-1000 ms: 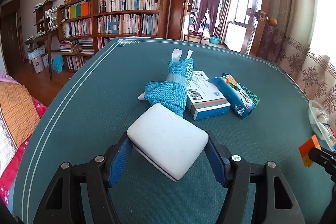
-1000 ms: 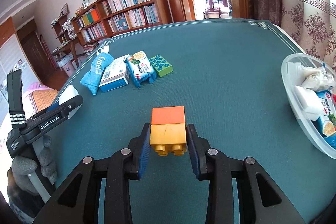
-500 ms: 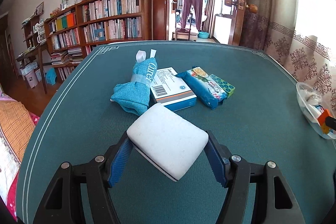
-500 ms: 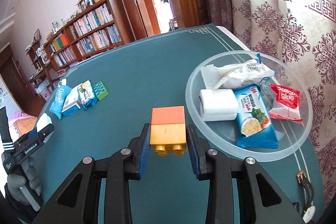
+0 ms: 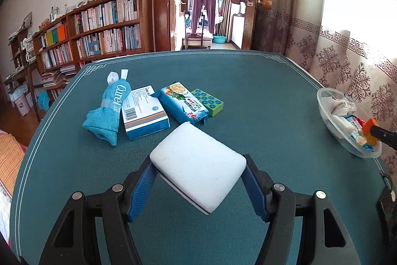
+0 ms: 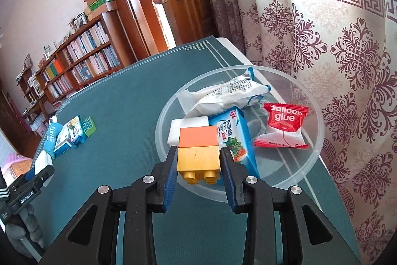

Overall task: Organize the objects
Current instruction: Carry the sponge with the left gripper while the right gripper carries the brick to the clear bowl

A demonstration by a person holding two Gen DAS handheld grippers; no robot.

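My left gripper (image 5: 198, 186) is shut on a white sponge block (image 5: 198, 163), held above the green table. Beyond it lie a blue cloth roll (image 5: 109, 111), a white and blue box (image 5: 145, 113), a blue snack packet (image 5: 184, 103) and a green block (image 5: 208, 101). My right gripper (image 6: 198, 174) is shut on an orange and yellow toy brick (image 6: 198, 149), held over the near rim of a clear plastic bowl (image 6: 315, 153). The bowl holds a white packet (image 6: 223, 93), a blue packet (image 6: 235, 133), a red glue packet (image 6: 282, 126) and a white block (image 6: 181, 126).
The bowl (image 5: 325, 116) stands at the table's right edge by a patterned curtain (image 6: 335, 46). A bookshelf (image 5: 99, 29) and an open doorway (image 5: 206, 14) lie beyond the table's far edge. A dark item (image 5: 387, 205) lies at the near right edge.
My right gripper has carried the brick right, from beside the bowl to over its near rim. My left gripper has swung right with the sponge, bringing the bowl into its view.
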